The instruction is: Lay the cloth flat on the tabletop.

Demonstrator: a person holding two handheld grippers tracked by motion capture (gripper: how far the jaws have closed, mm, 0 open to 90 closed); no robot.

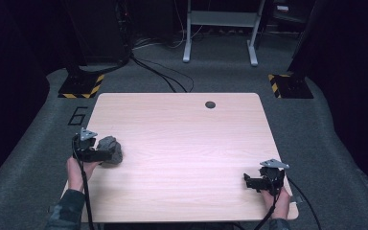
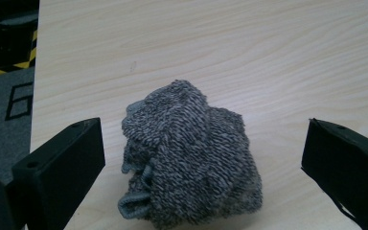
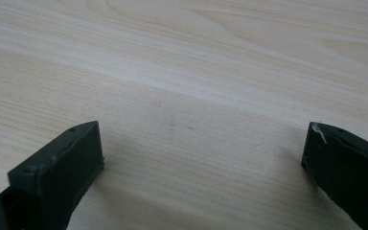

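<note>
Near the left edge of a pale wooden tabletop, toward the person's side, a crumpled grey cloth sits in a loose, rounded heap. From the left gripper view the cloth shows a looped terry weave, with folds bunched together and a hemmed edge curling out at the near bottom. The left gripper is right at it, jaws spread wide on either side of the heap and touching none of it that can be seen. The right gripper rests well apart at the near right corner of the tabletop, its jaws also spread wide over bare wood with nothing between them. The cloth looks soft, light and limp, likely to sag and unfold once lifted rather than hold its shape, and it should not slip or break. A sound hold would probably be a pinch across the raised top fold, or on the hemmed edge if the aim is to spread it out. How many layers lie underneath cannot be told from these views.
</note>
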